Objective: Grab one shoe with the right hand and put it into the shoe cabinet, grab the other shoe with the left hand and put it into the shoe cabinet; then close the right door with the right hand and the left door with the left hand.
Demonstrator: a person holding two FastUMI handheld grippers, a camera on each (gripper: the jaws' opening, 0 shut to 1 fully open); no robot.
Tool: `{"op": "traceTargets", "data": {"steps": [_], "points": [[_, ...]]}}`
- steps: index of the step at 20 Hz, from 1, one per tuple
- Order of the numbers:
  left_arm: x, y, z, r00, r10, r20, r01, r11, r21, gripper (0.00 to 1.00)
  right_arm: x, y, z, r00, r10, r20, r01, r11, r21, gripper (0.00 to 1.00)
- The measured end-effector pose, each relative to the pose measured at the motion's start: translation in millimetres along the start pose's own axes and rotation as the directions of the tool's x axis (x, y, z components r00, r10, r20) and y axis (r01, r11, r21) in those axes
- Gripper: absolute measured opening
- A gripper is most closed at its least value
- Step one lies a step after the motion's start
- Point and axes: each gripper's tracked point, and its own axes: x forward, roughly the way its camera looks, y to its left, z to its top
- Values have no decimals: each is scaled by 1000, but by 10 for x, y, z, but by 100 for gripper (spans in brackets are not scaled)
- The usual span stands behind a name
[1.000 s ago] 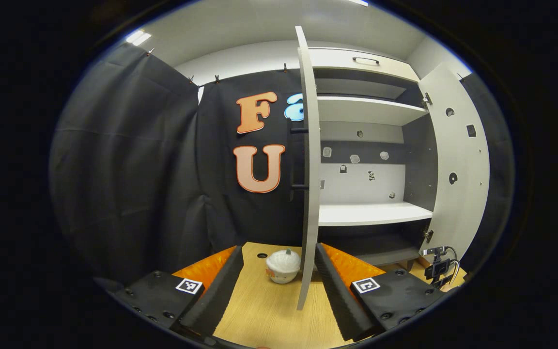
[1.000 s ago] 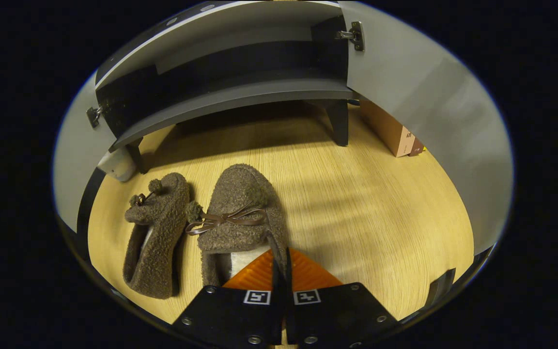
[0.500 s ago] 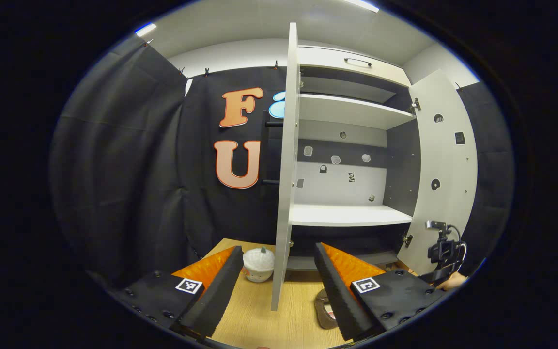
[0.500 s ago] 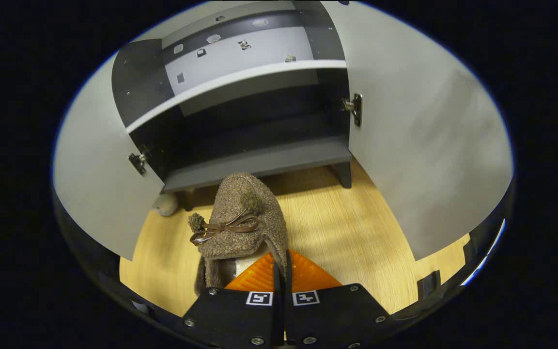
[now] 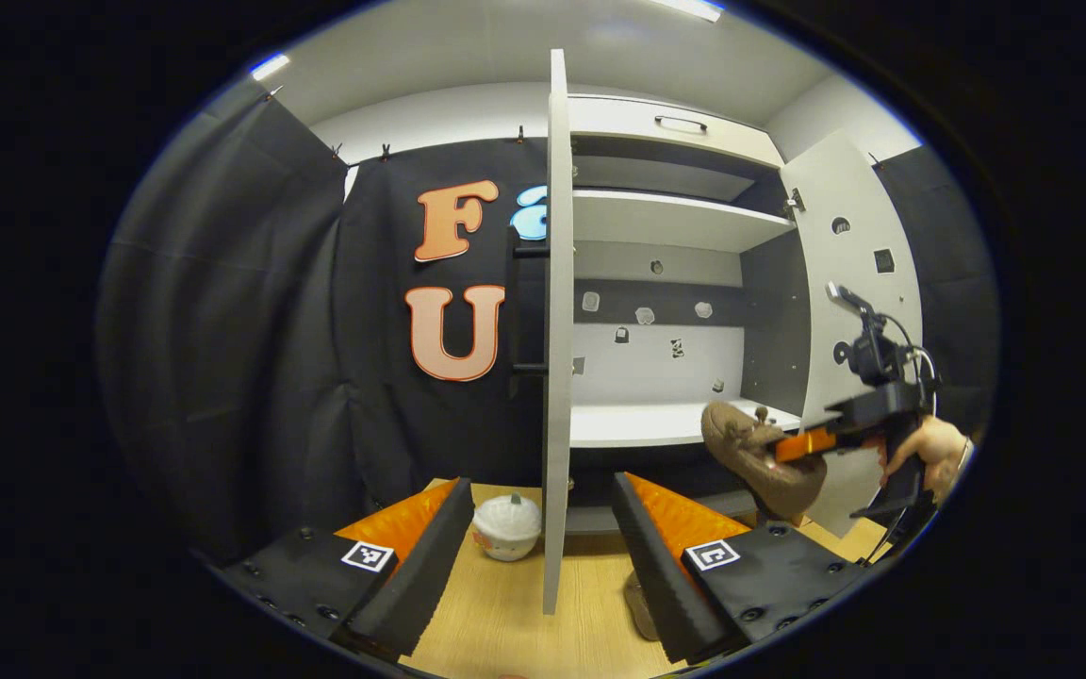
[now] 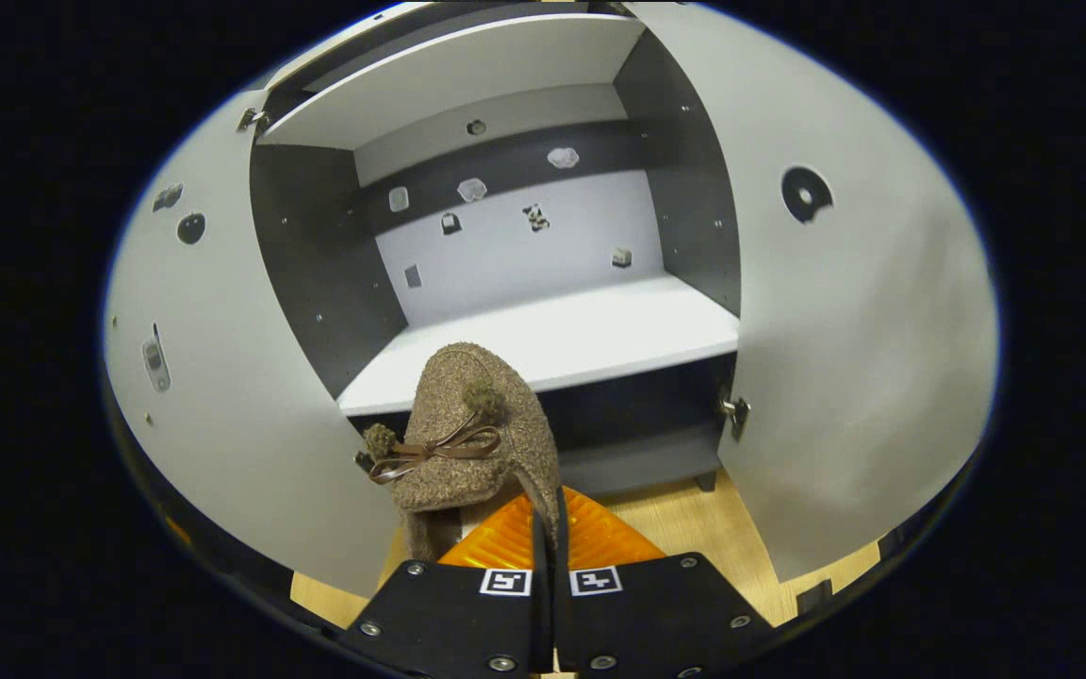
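My right gripper [image 6: 550,498] is shut on the side rim of a fuzzy brown shoe [image 6: 468,429] with a bow. It holds the shoe in the air in front of the cabinet's white middle shelf [image 6: 562,335]. In the left gripper view the same shoe [image 5: 758,457] hangs from the right gripper [image 5: 816,441], held by a hand [image 5: 925,451] just before the shelf edge. The other shoe [image 5: 639,604] lies on the floor, mostly hidden behind my open left gripper [image 5: 541,486]. Both cabinet doors stand open: the left door [image 5: 557,330] edge-on, the right door [image 5: 859,273] swung wide.
A white pumpkin-shaped object [image 5: 505,526] sits on the wooden floor [image 5: 505,622] left of the left door. A dark bottom shelf [image 6: 642,462] lies under the white one. The doors [image 6: 213,377] [image 6: 845,330] flank the opening on both sides.
My right gripper has lifted the shoe off the floor from bottom-shelf height up to the white middle shelf. The left gripper has shifted only slightly and stays open.
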Motion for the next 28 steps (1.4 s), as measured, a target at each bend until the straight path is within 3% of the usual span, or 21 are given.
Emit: {"op": "traceTargets", "data": {"steps": [3,11,17,19,21,24,28], "points": [[-34,45,-16,1000,14,1,-14,1000,-8,96,287,137,502,999,18,36,-20,998,65,0],[-28,288,-21,996,92,12,-92,995,-25,96,1248,-64,1376,991,-97,94,92,994,54,0],[-19,530,-57,986,168,-9,-168,986,-23,96,2105,-356,1380,981,-191,19,190,980,50,0],[-25,592,-46,982,190,-8,-190,981,-25,96,2219,-335,1423,983,-180,22,179,983,48,0],[-14,602,-32,980,199,-5,-199,979,-30,96,2224,-304,1511,984,-170,50,167,984,57,7],[-17,583,-33,978,207,-7,-207,978,-27,96,2059,-284,1634,981,-163,109,161,987,31,30],[9,430,-91,984,175,-21,-176,984,-39,97,1542,-150,1728,974,-107,198,115,993,-27,54]]}}
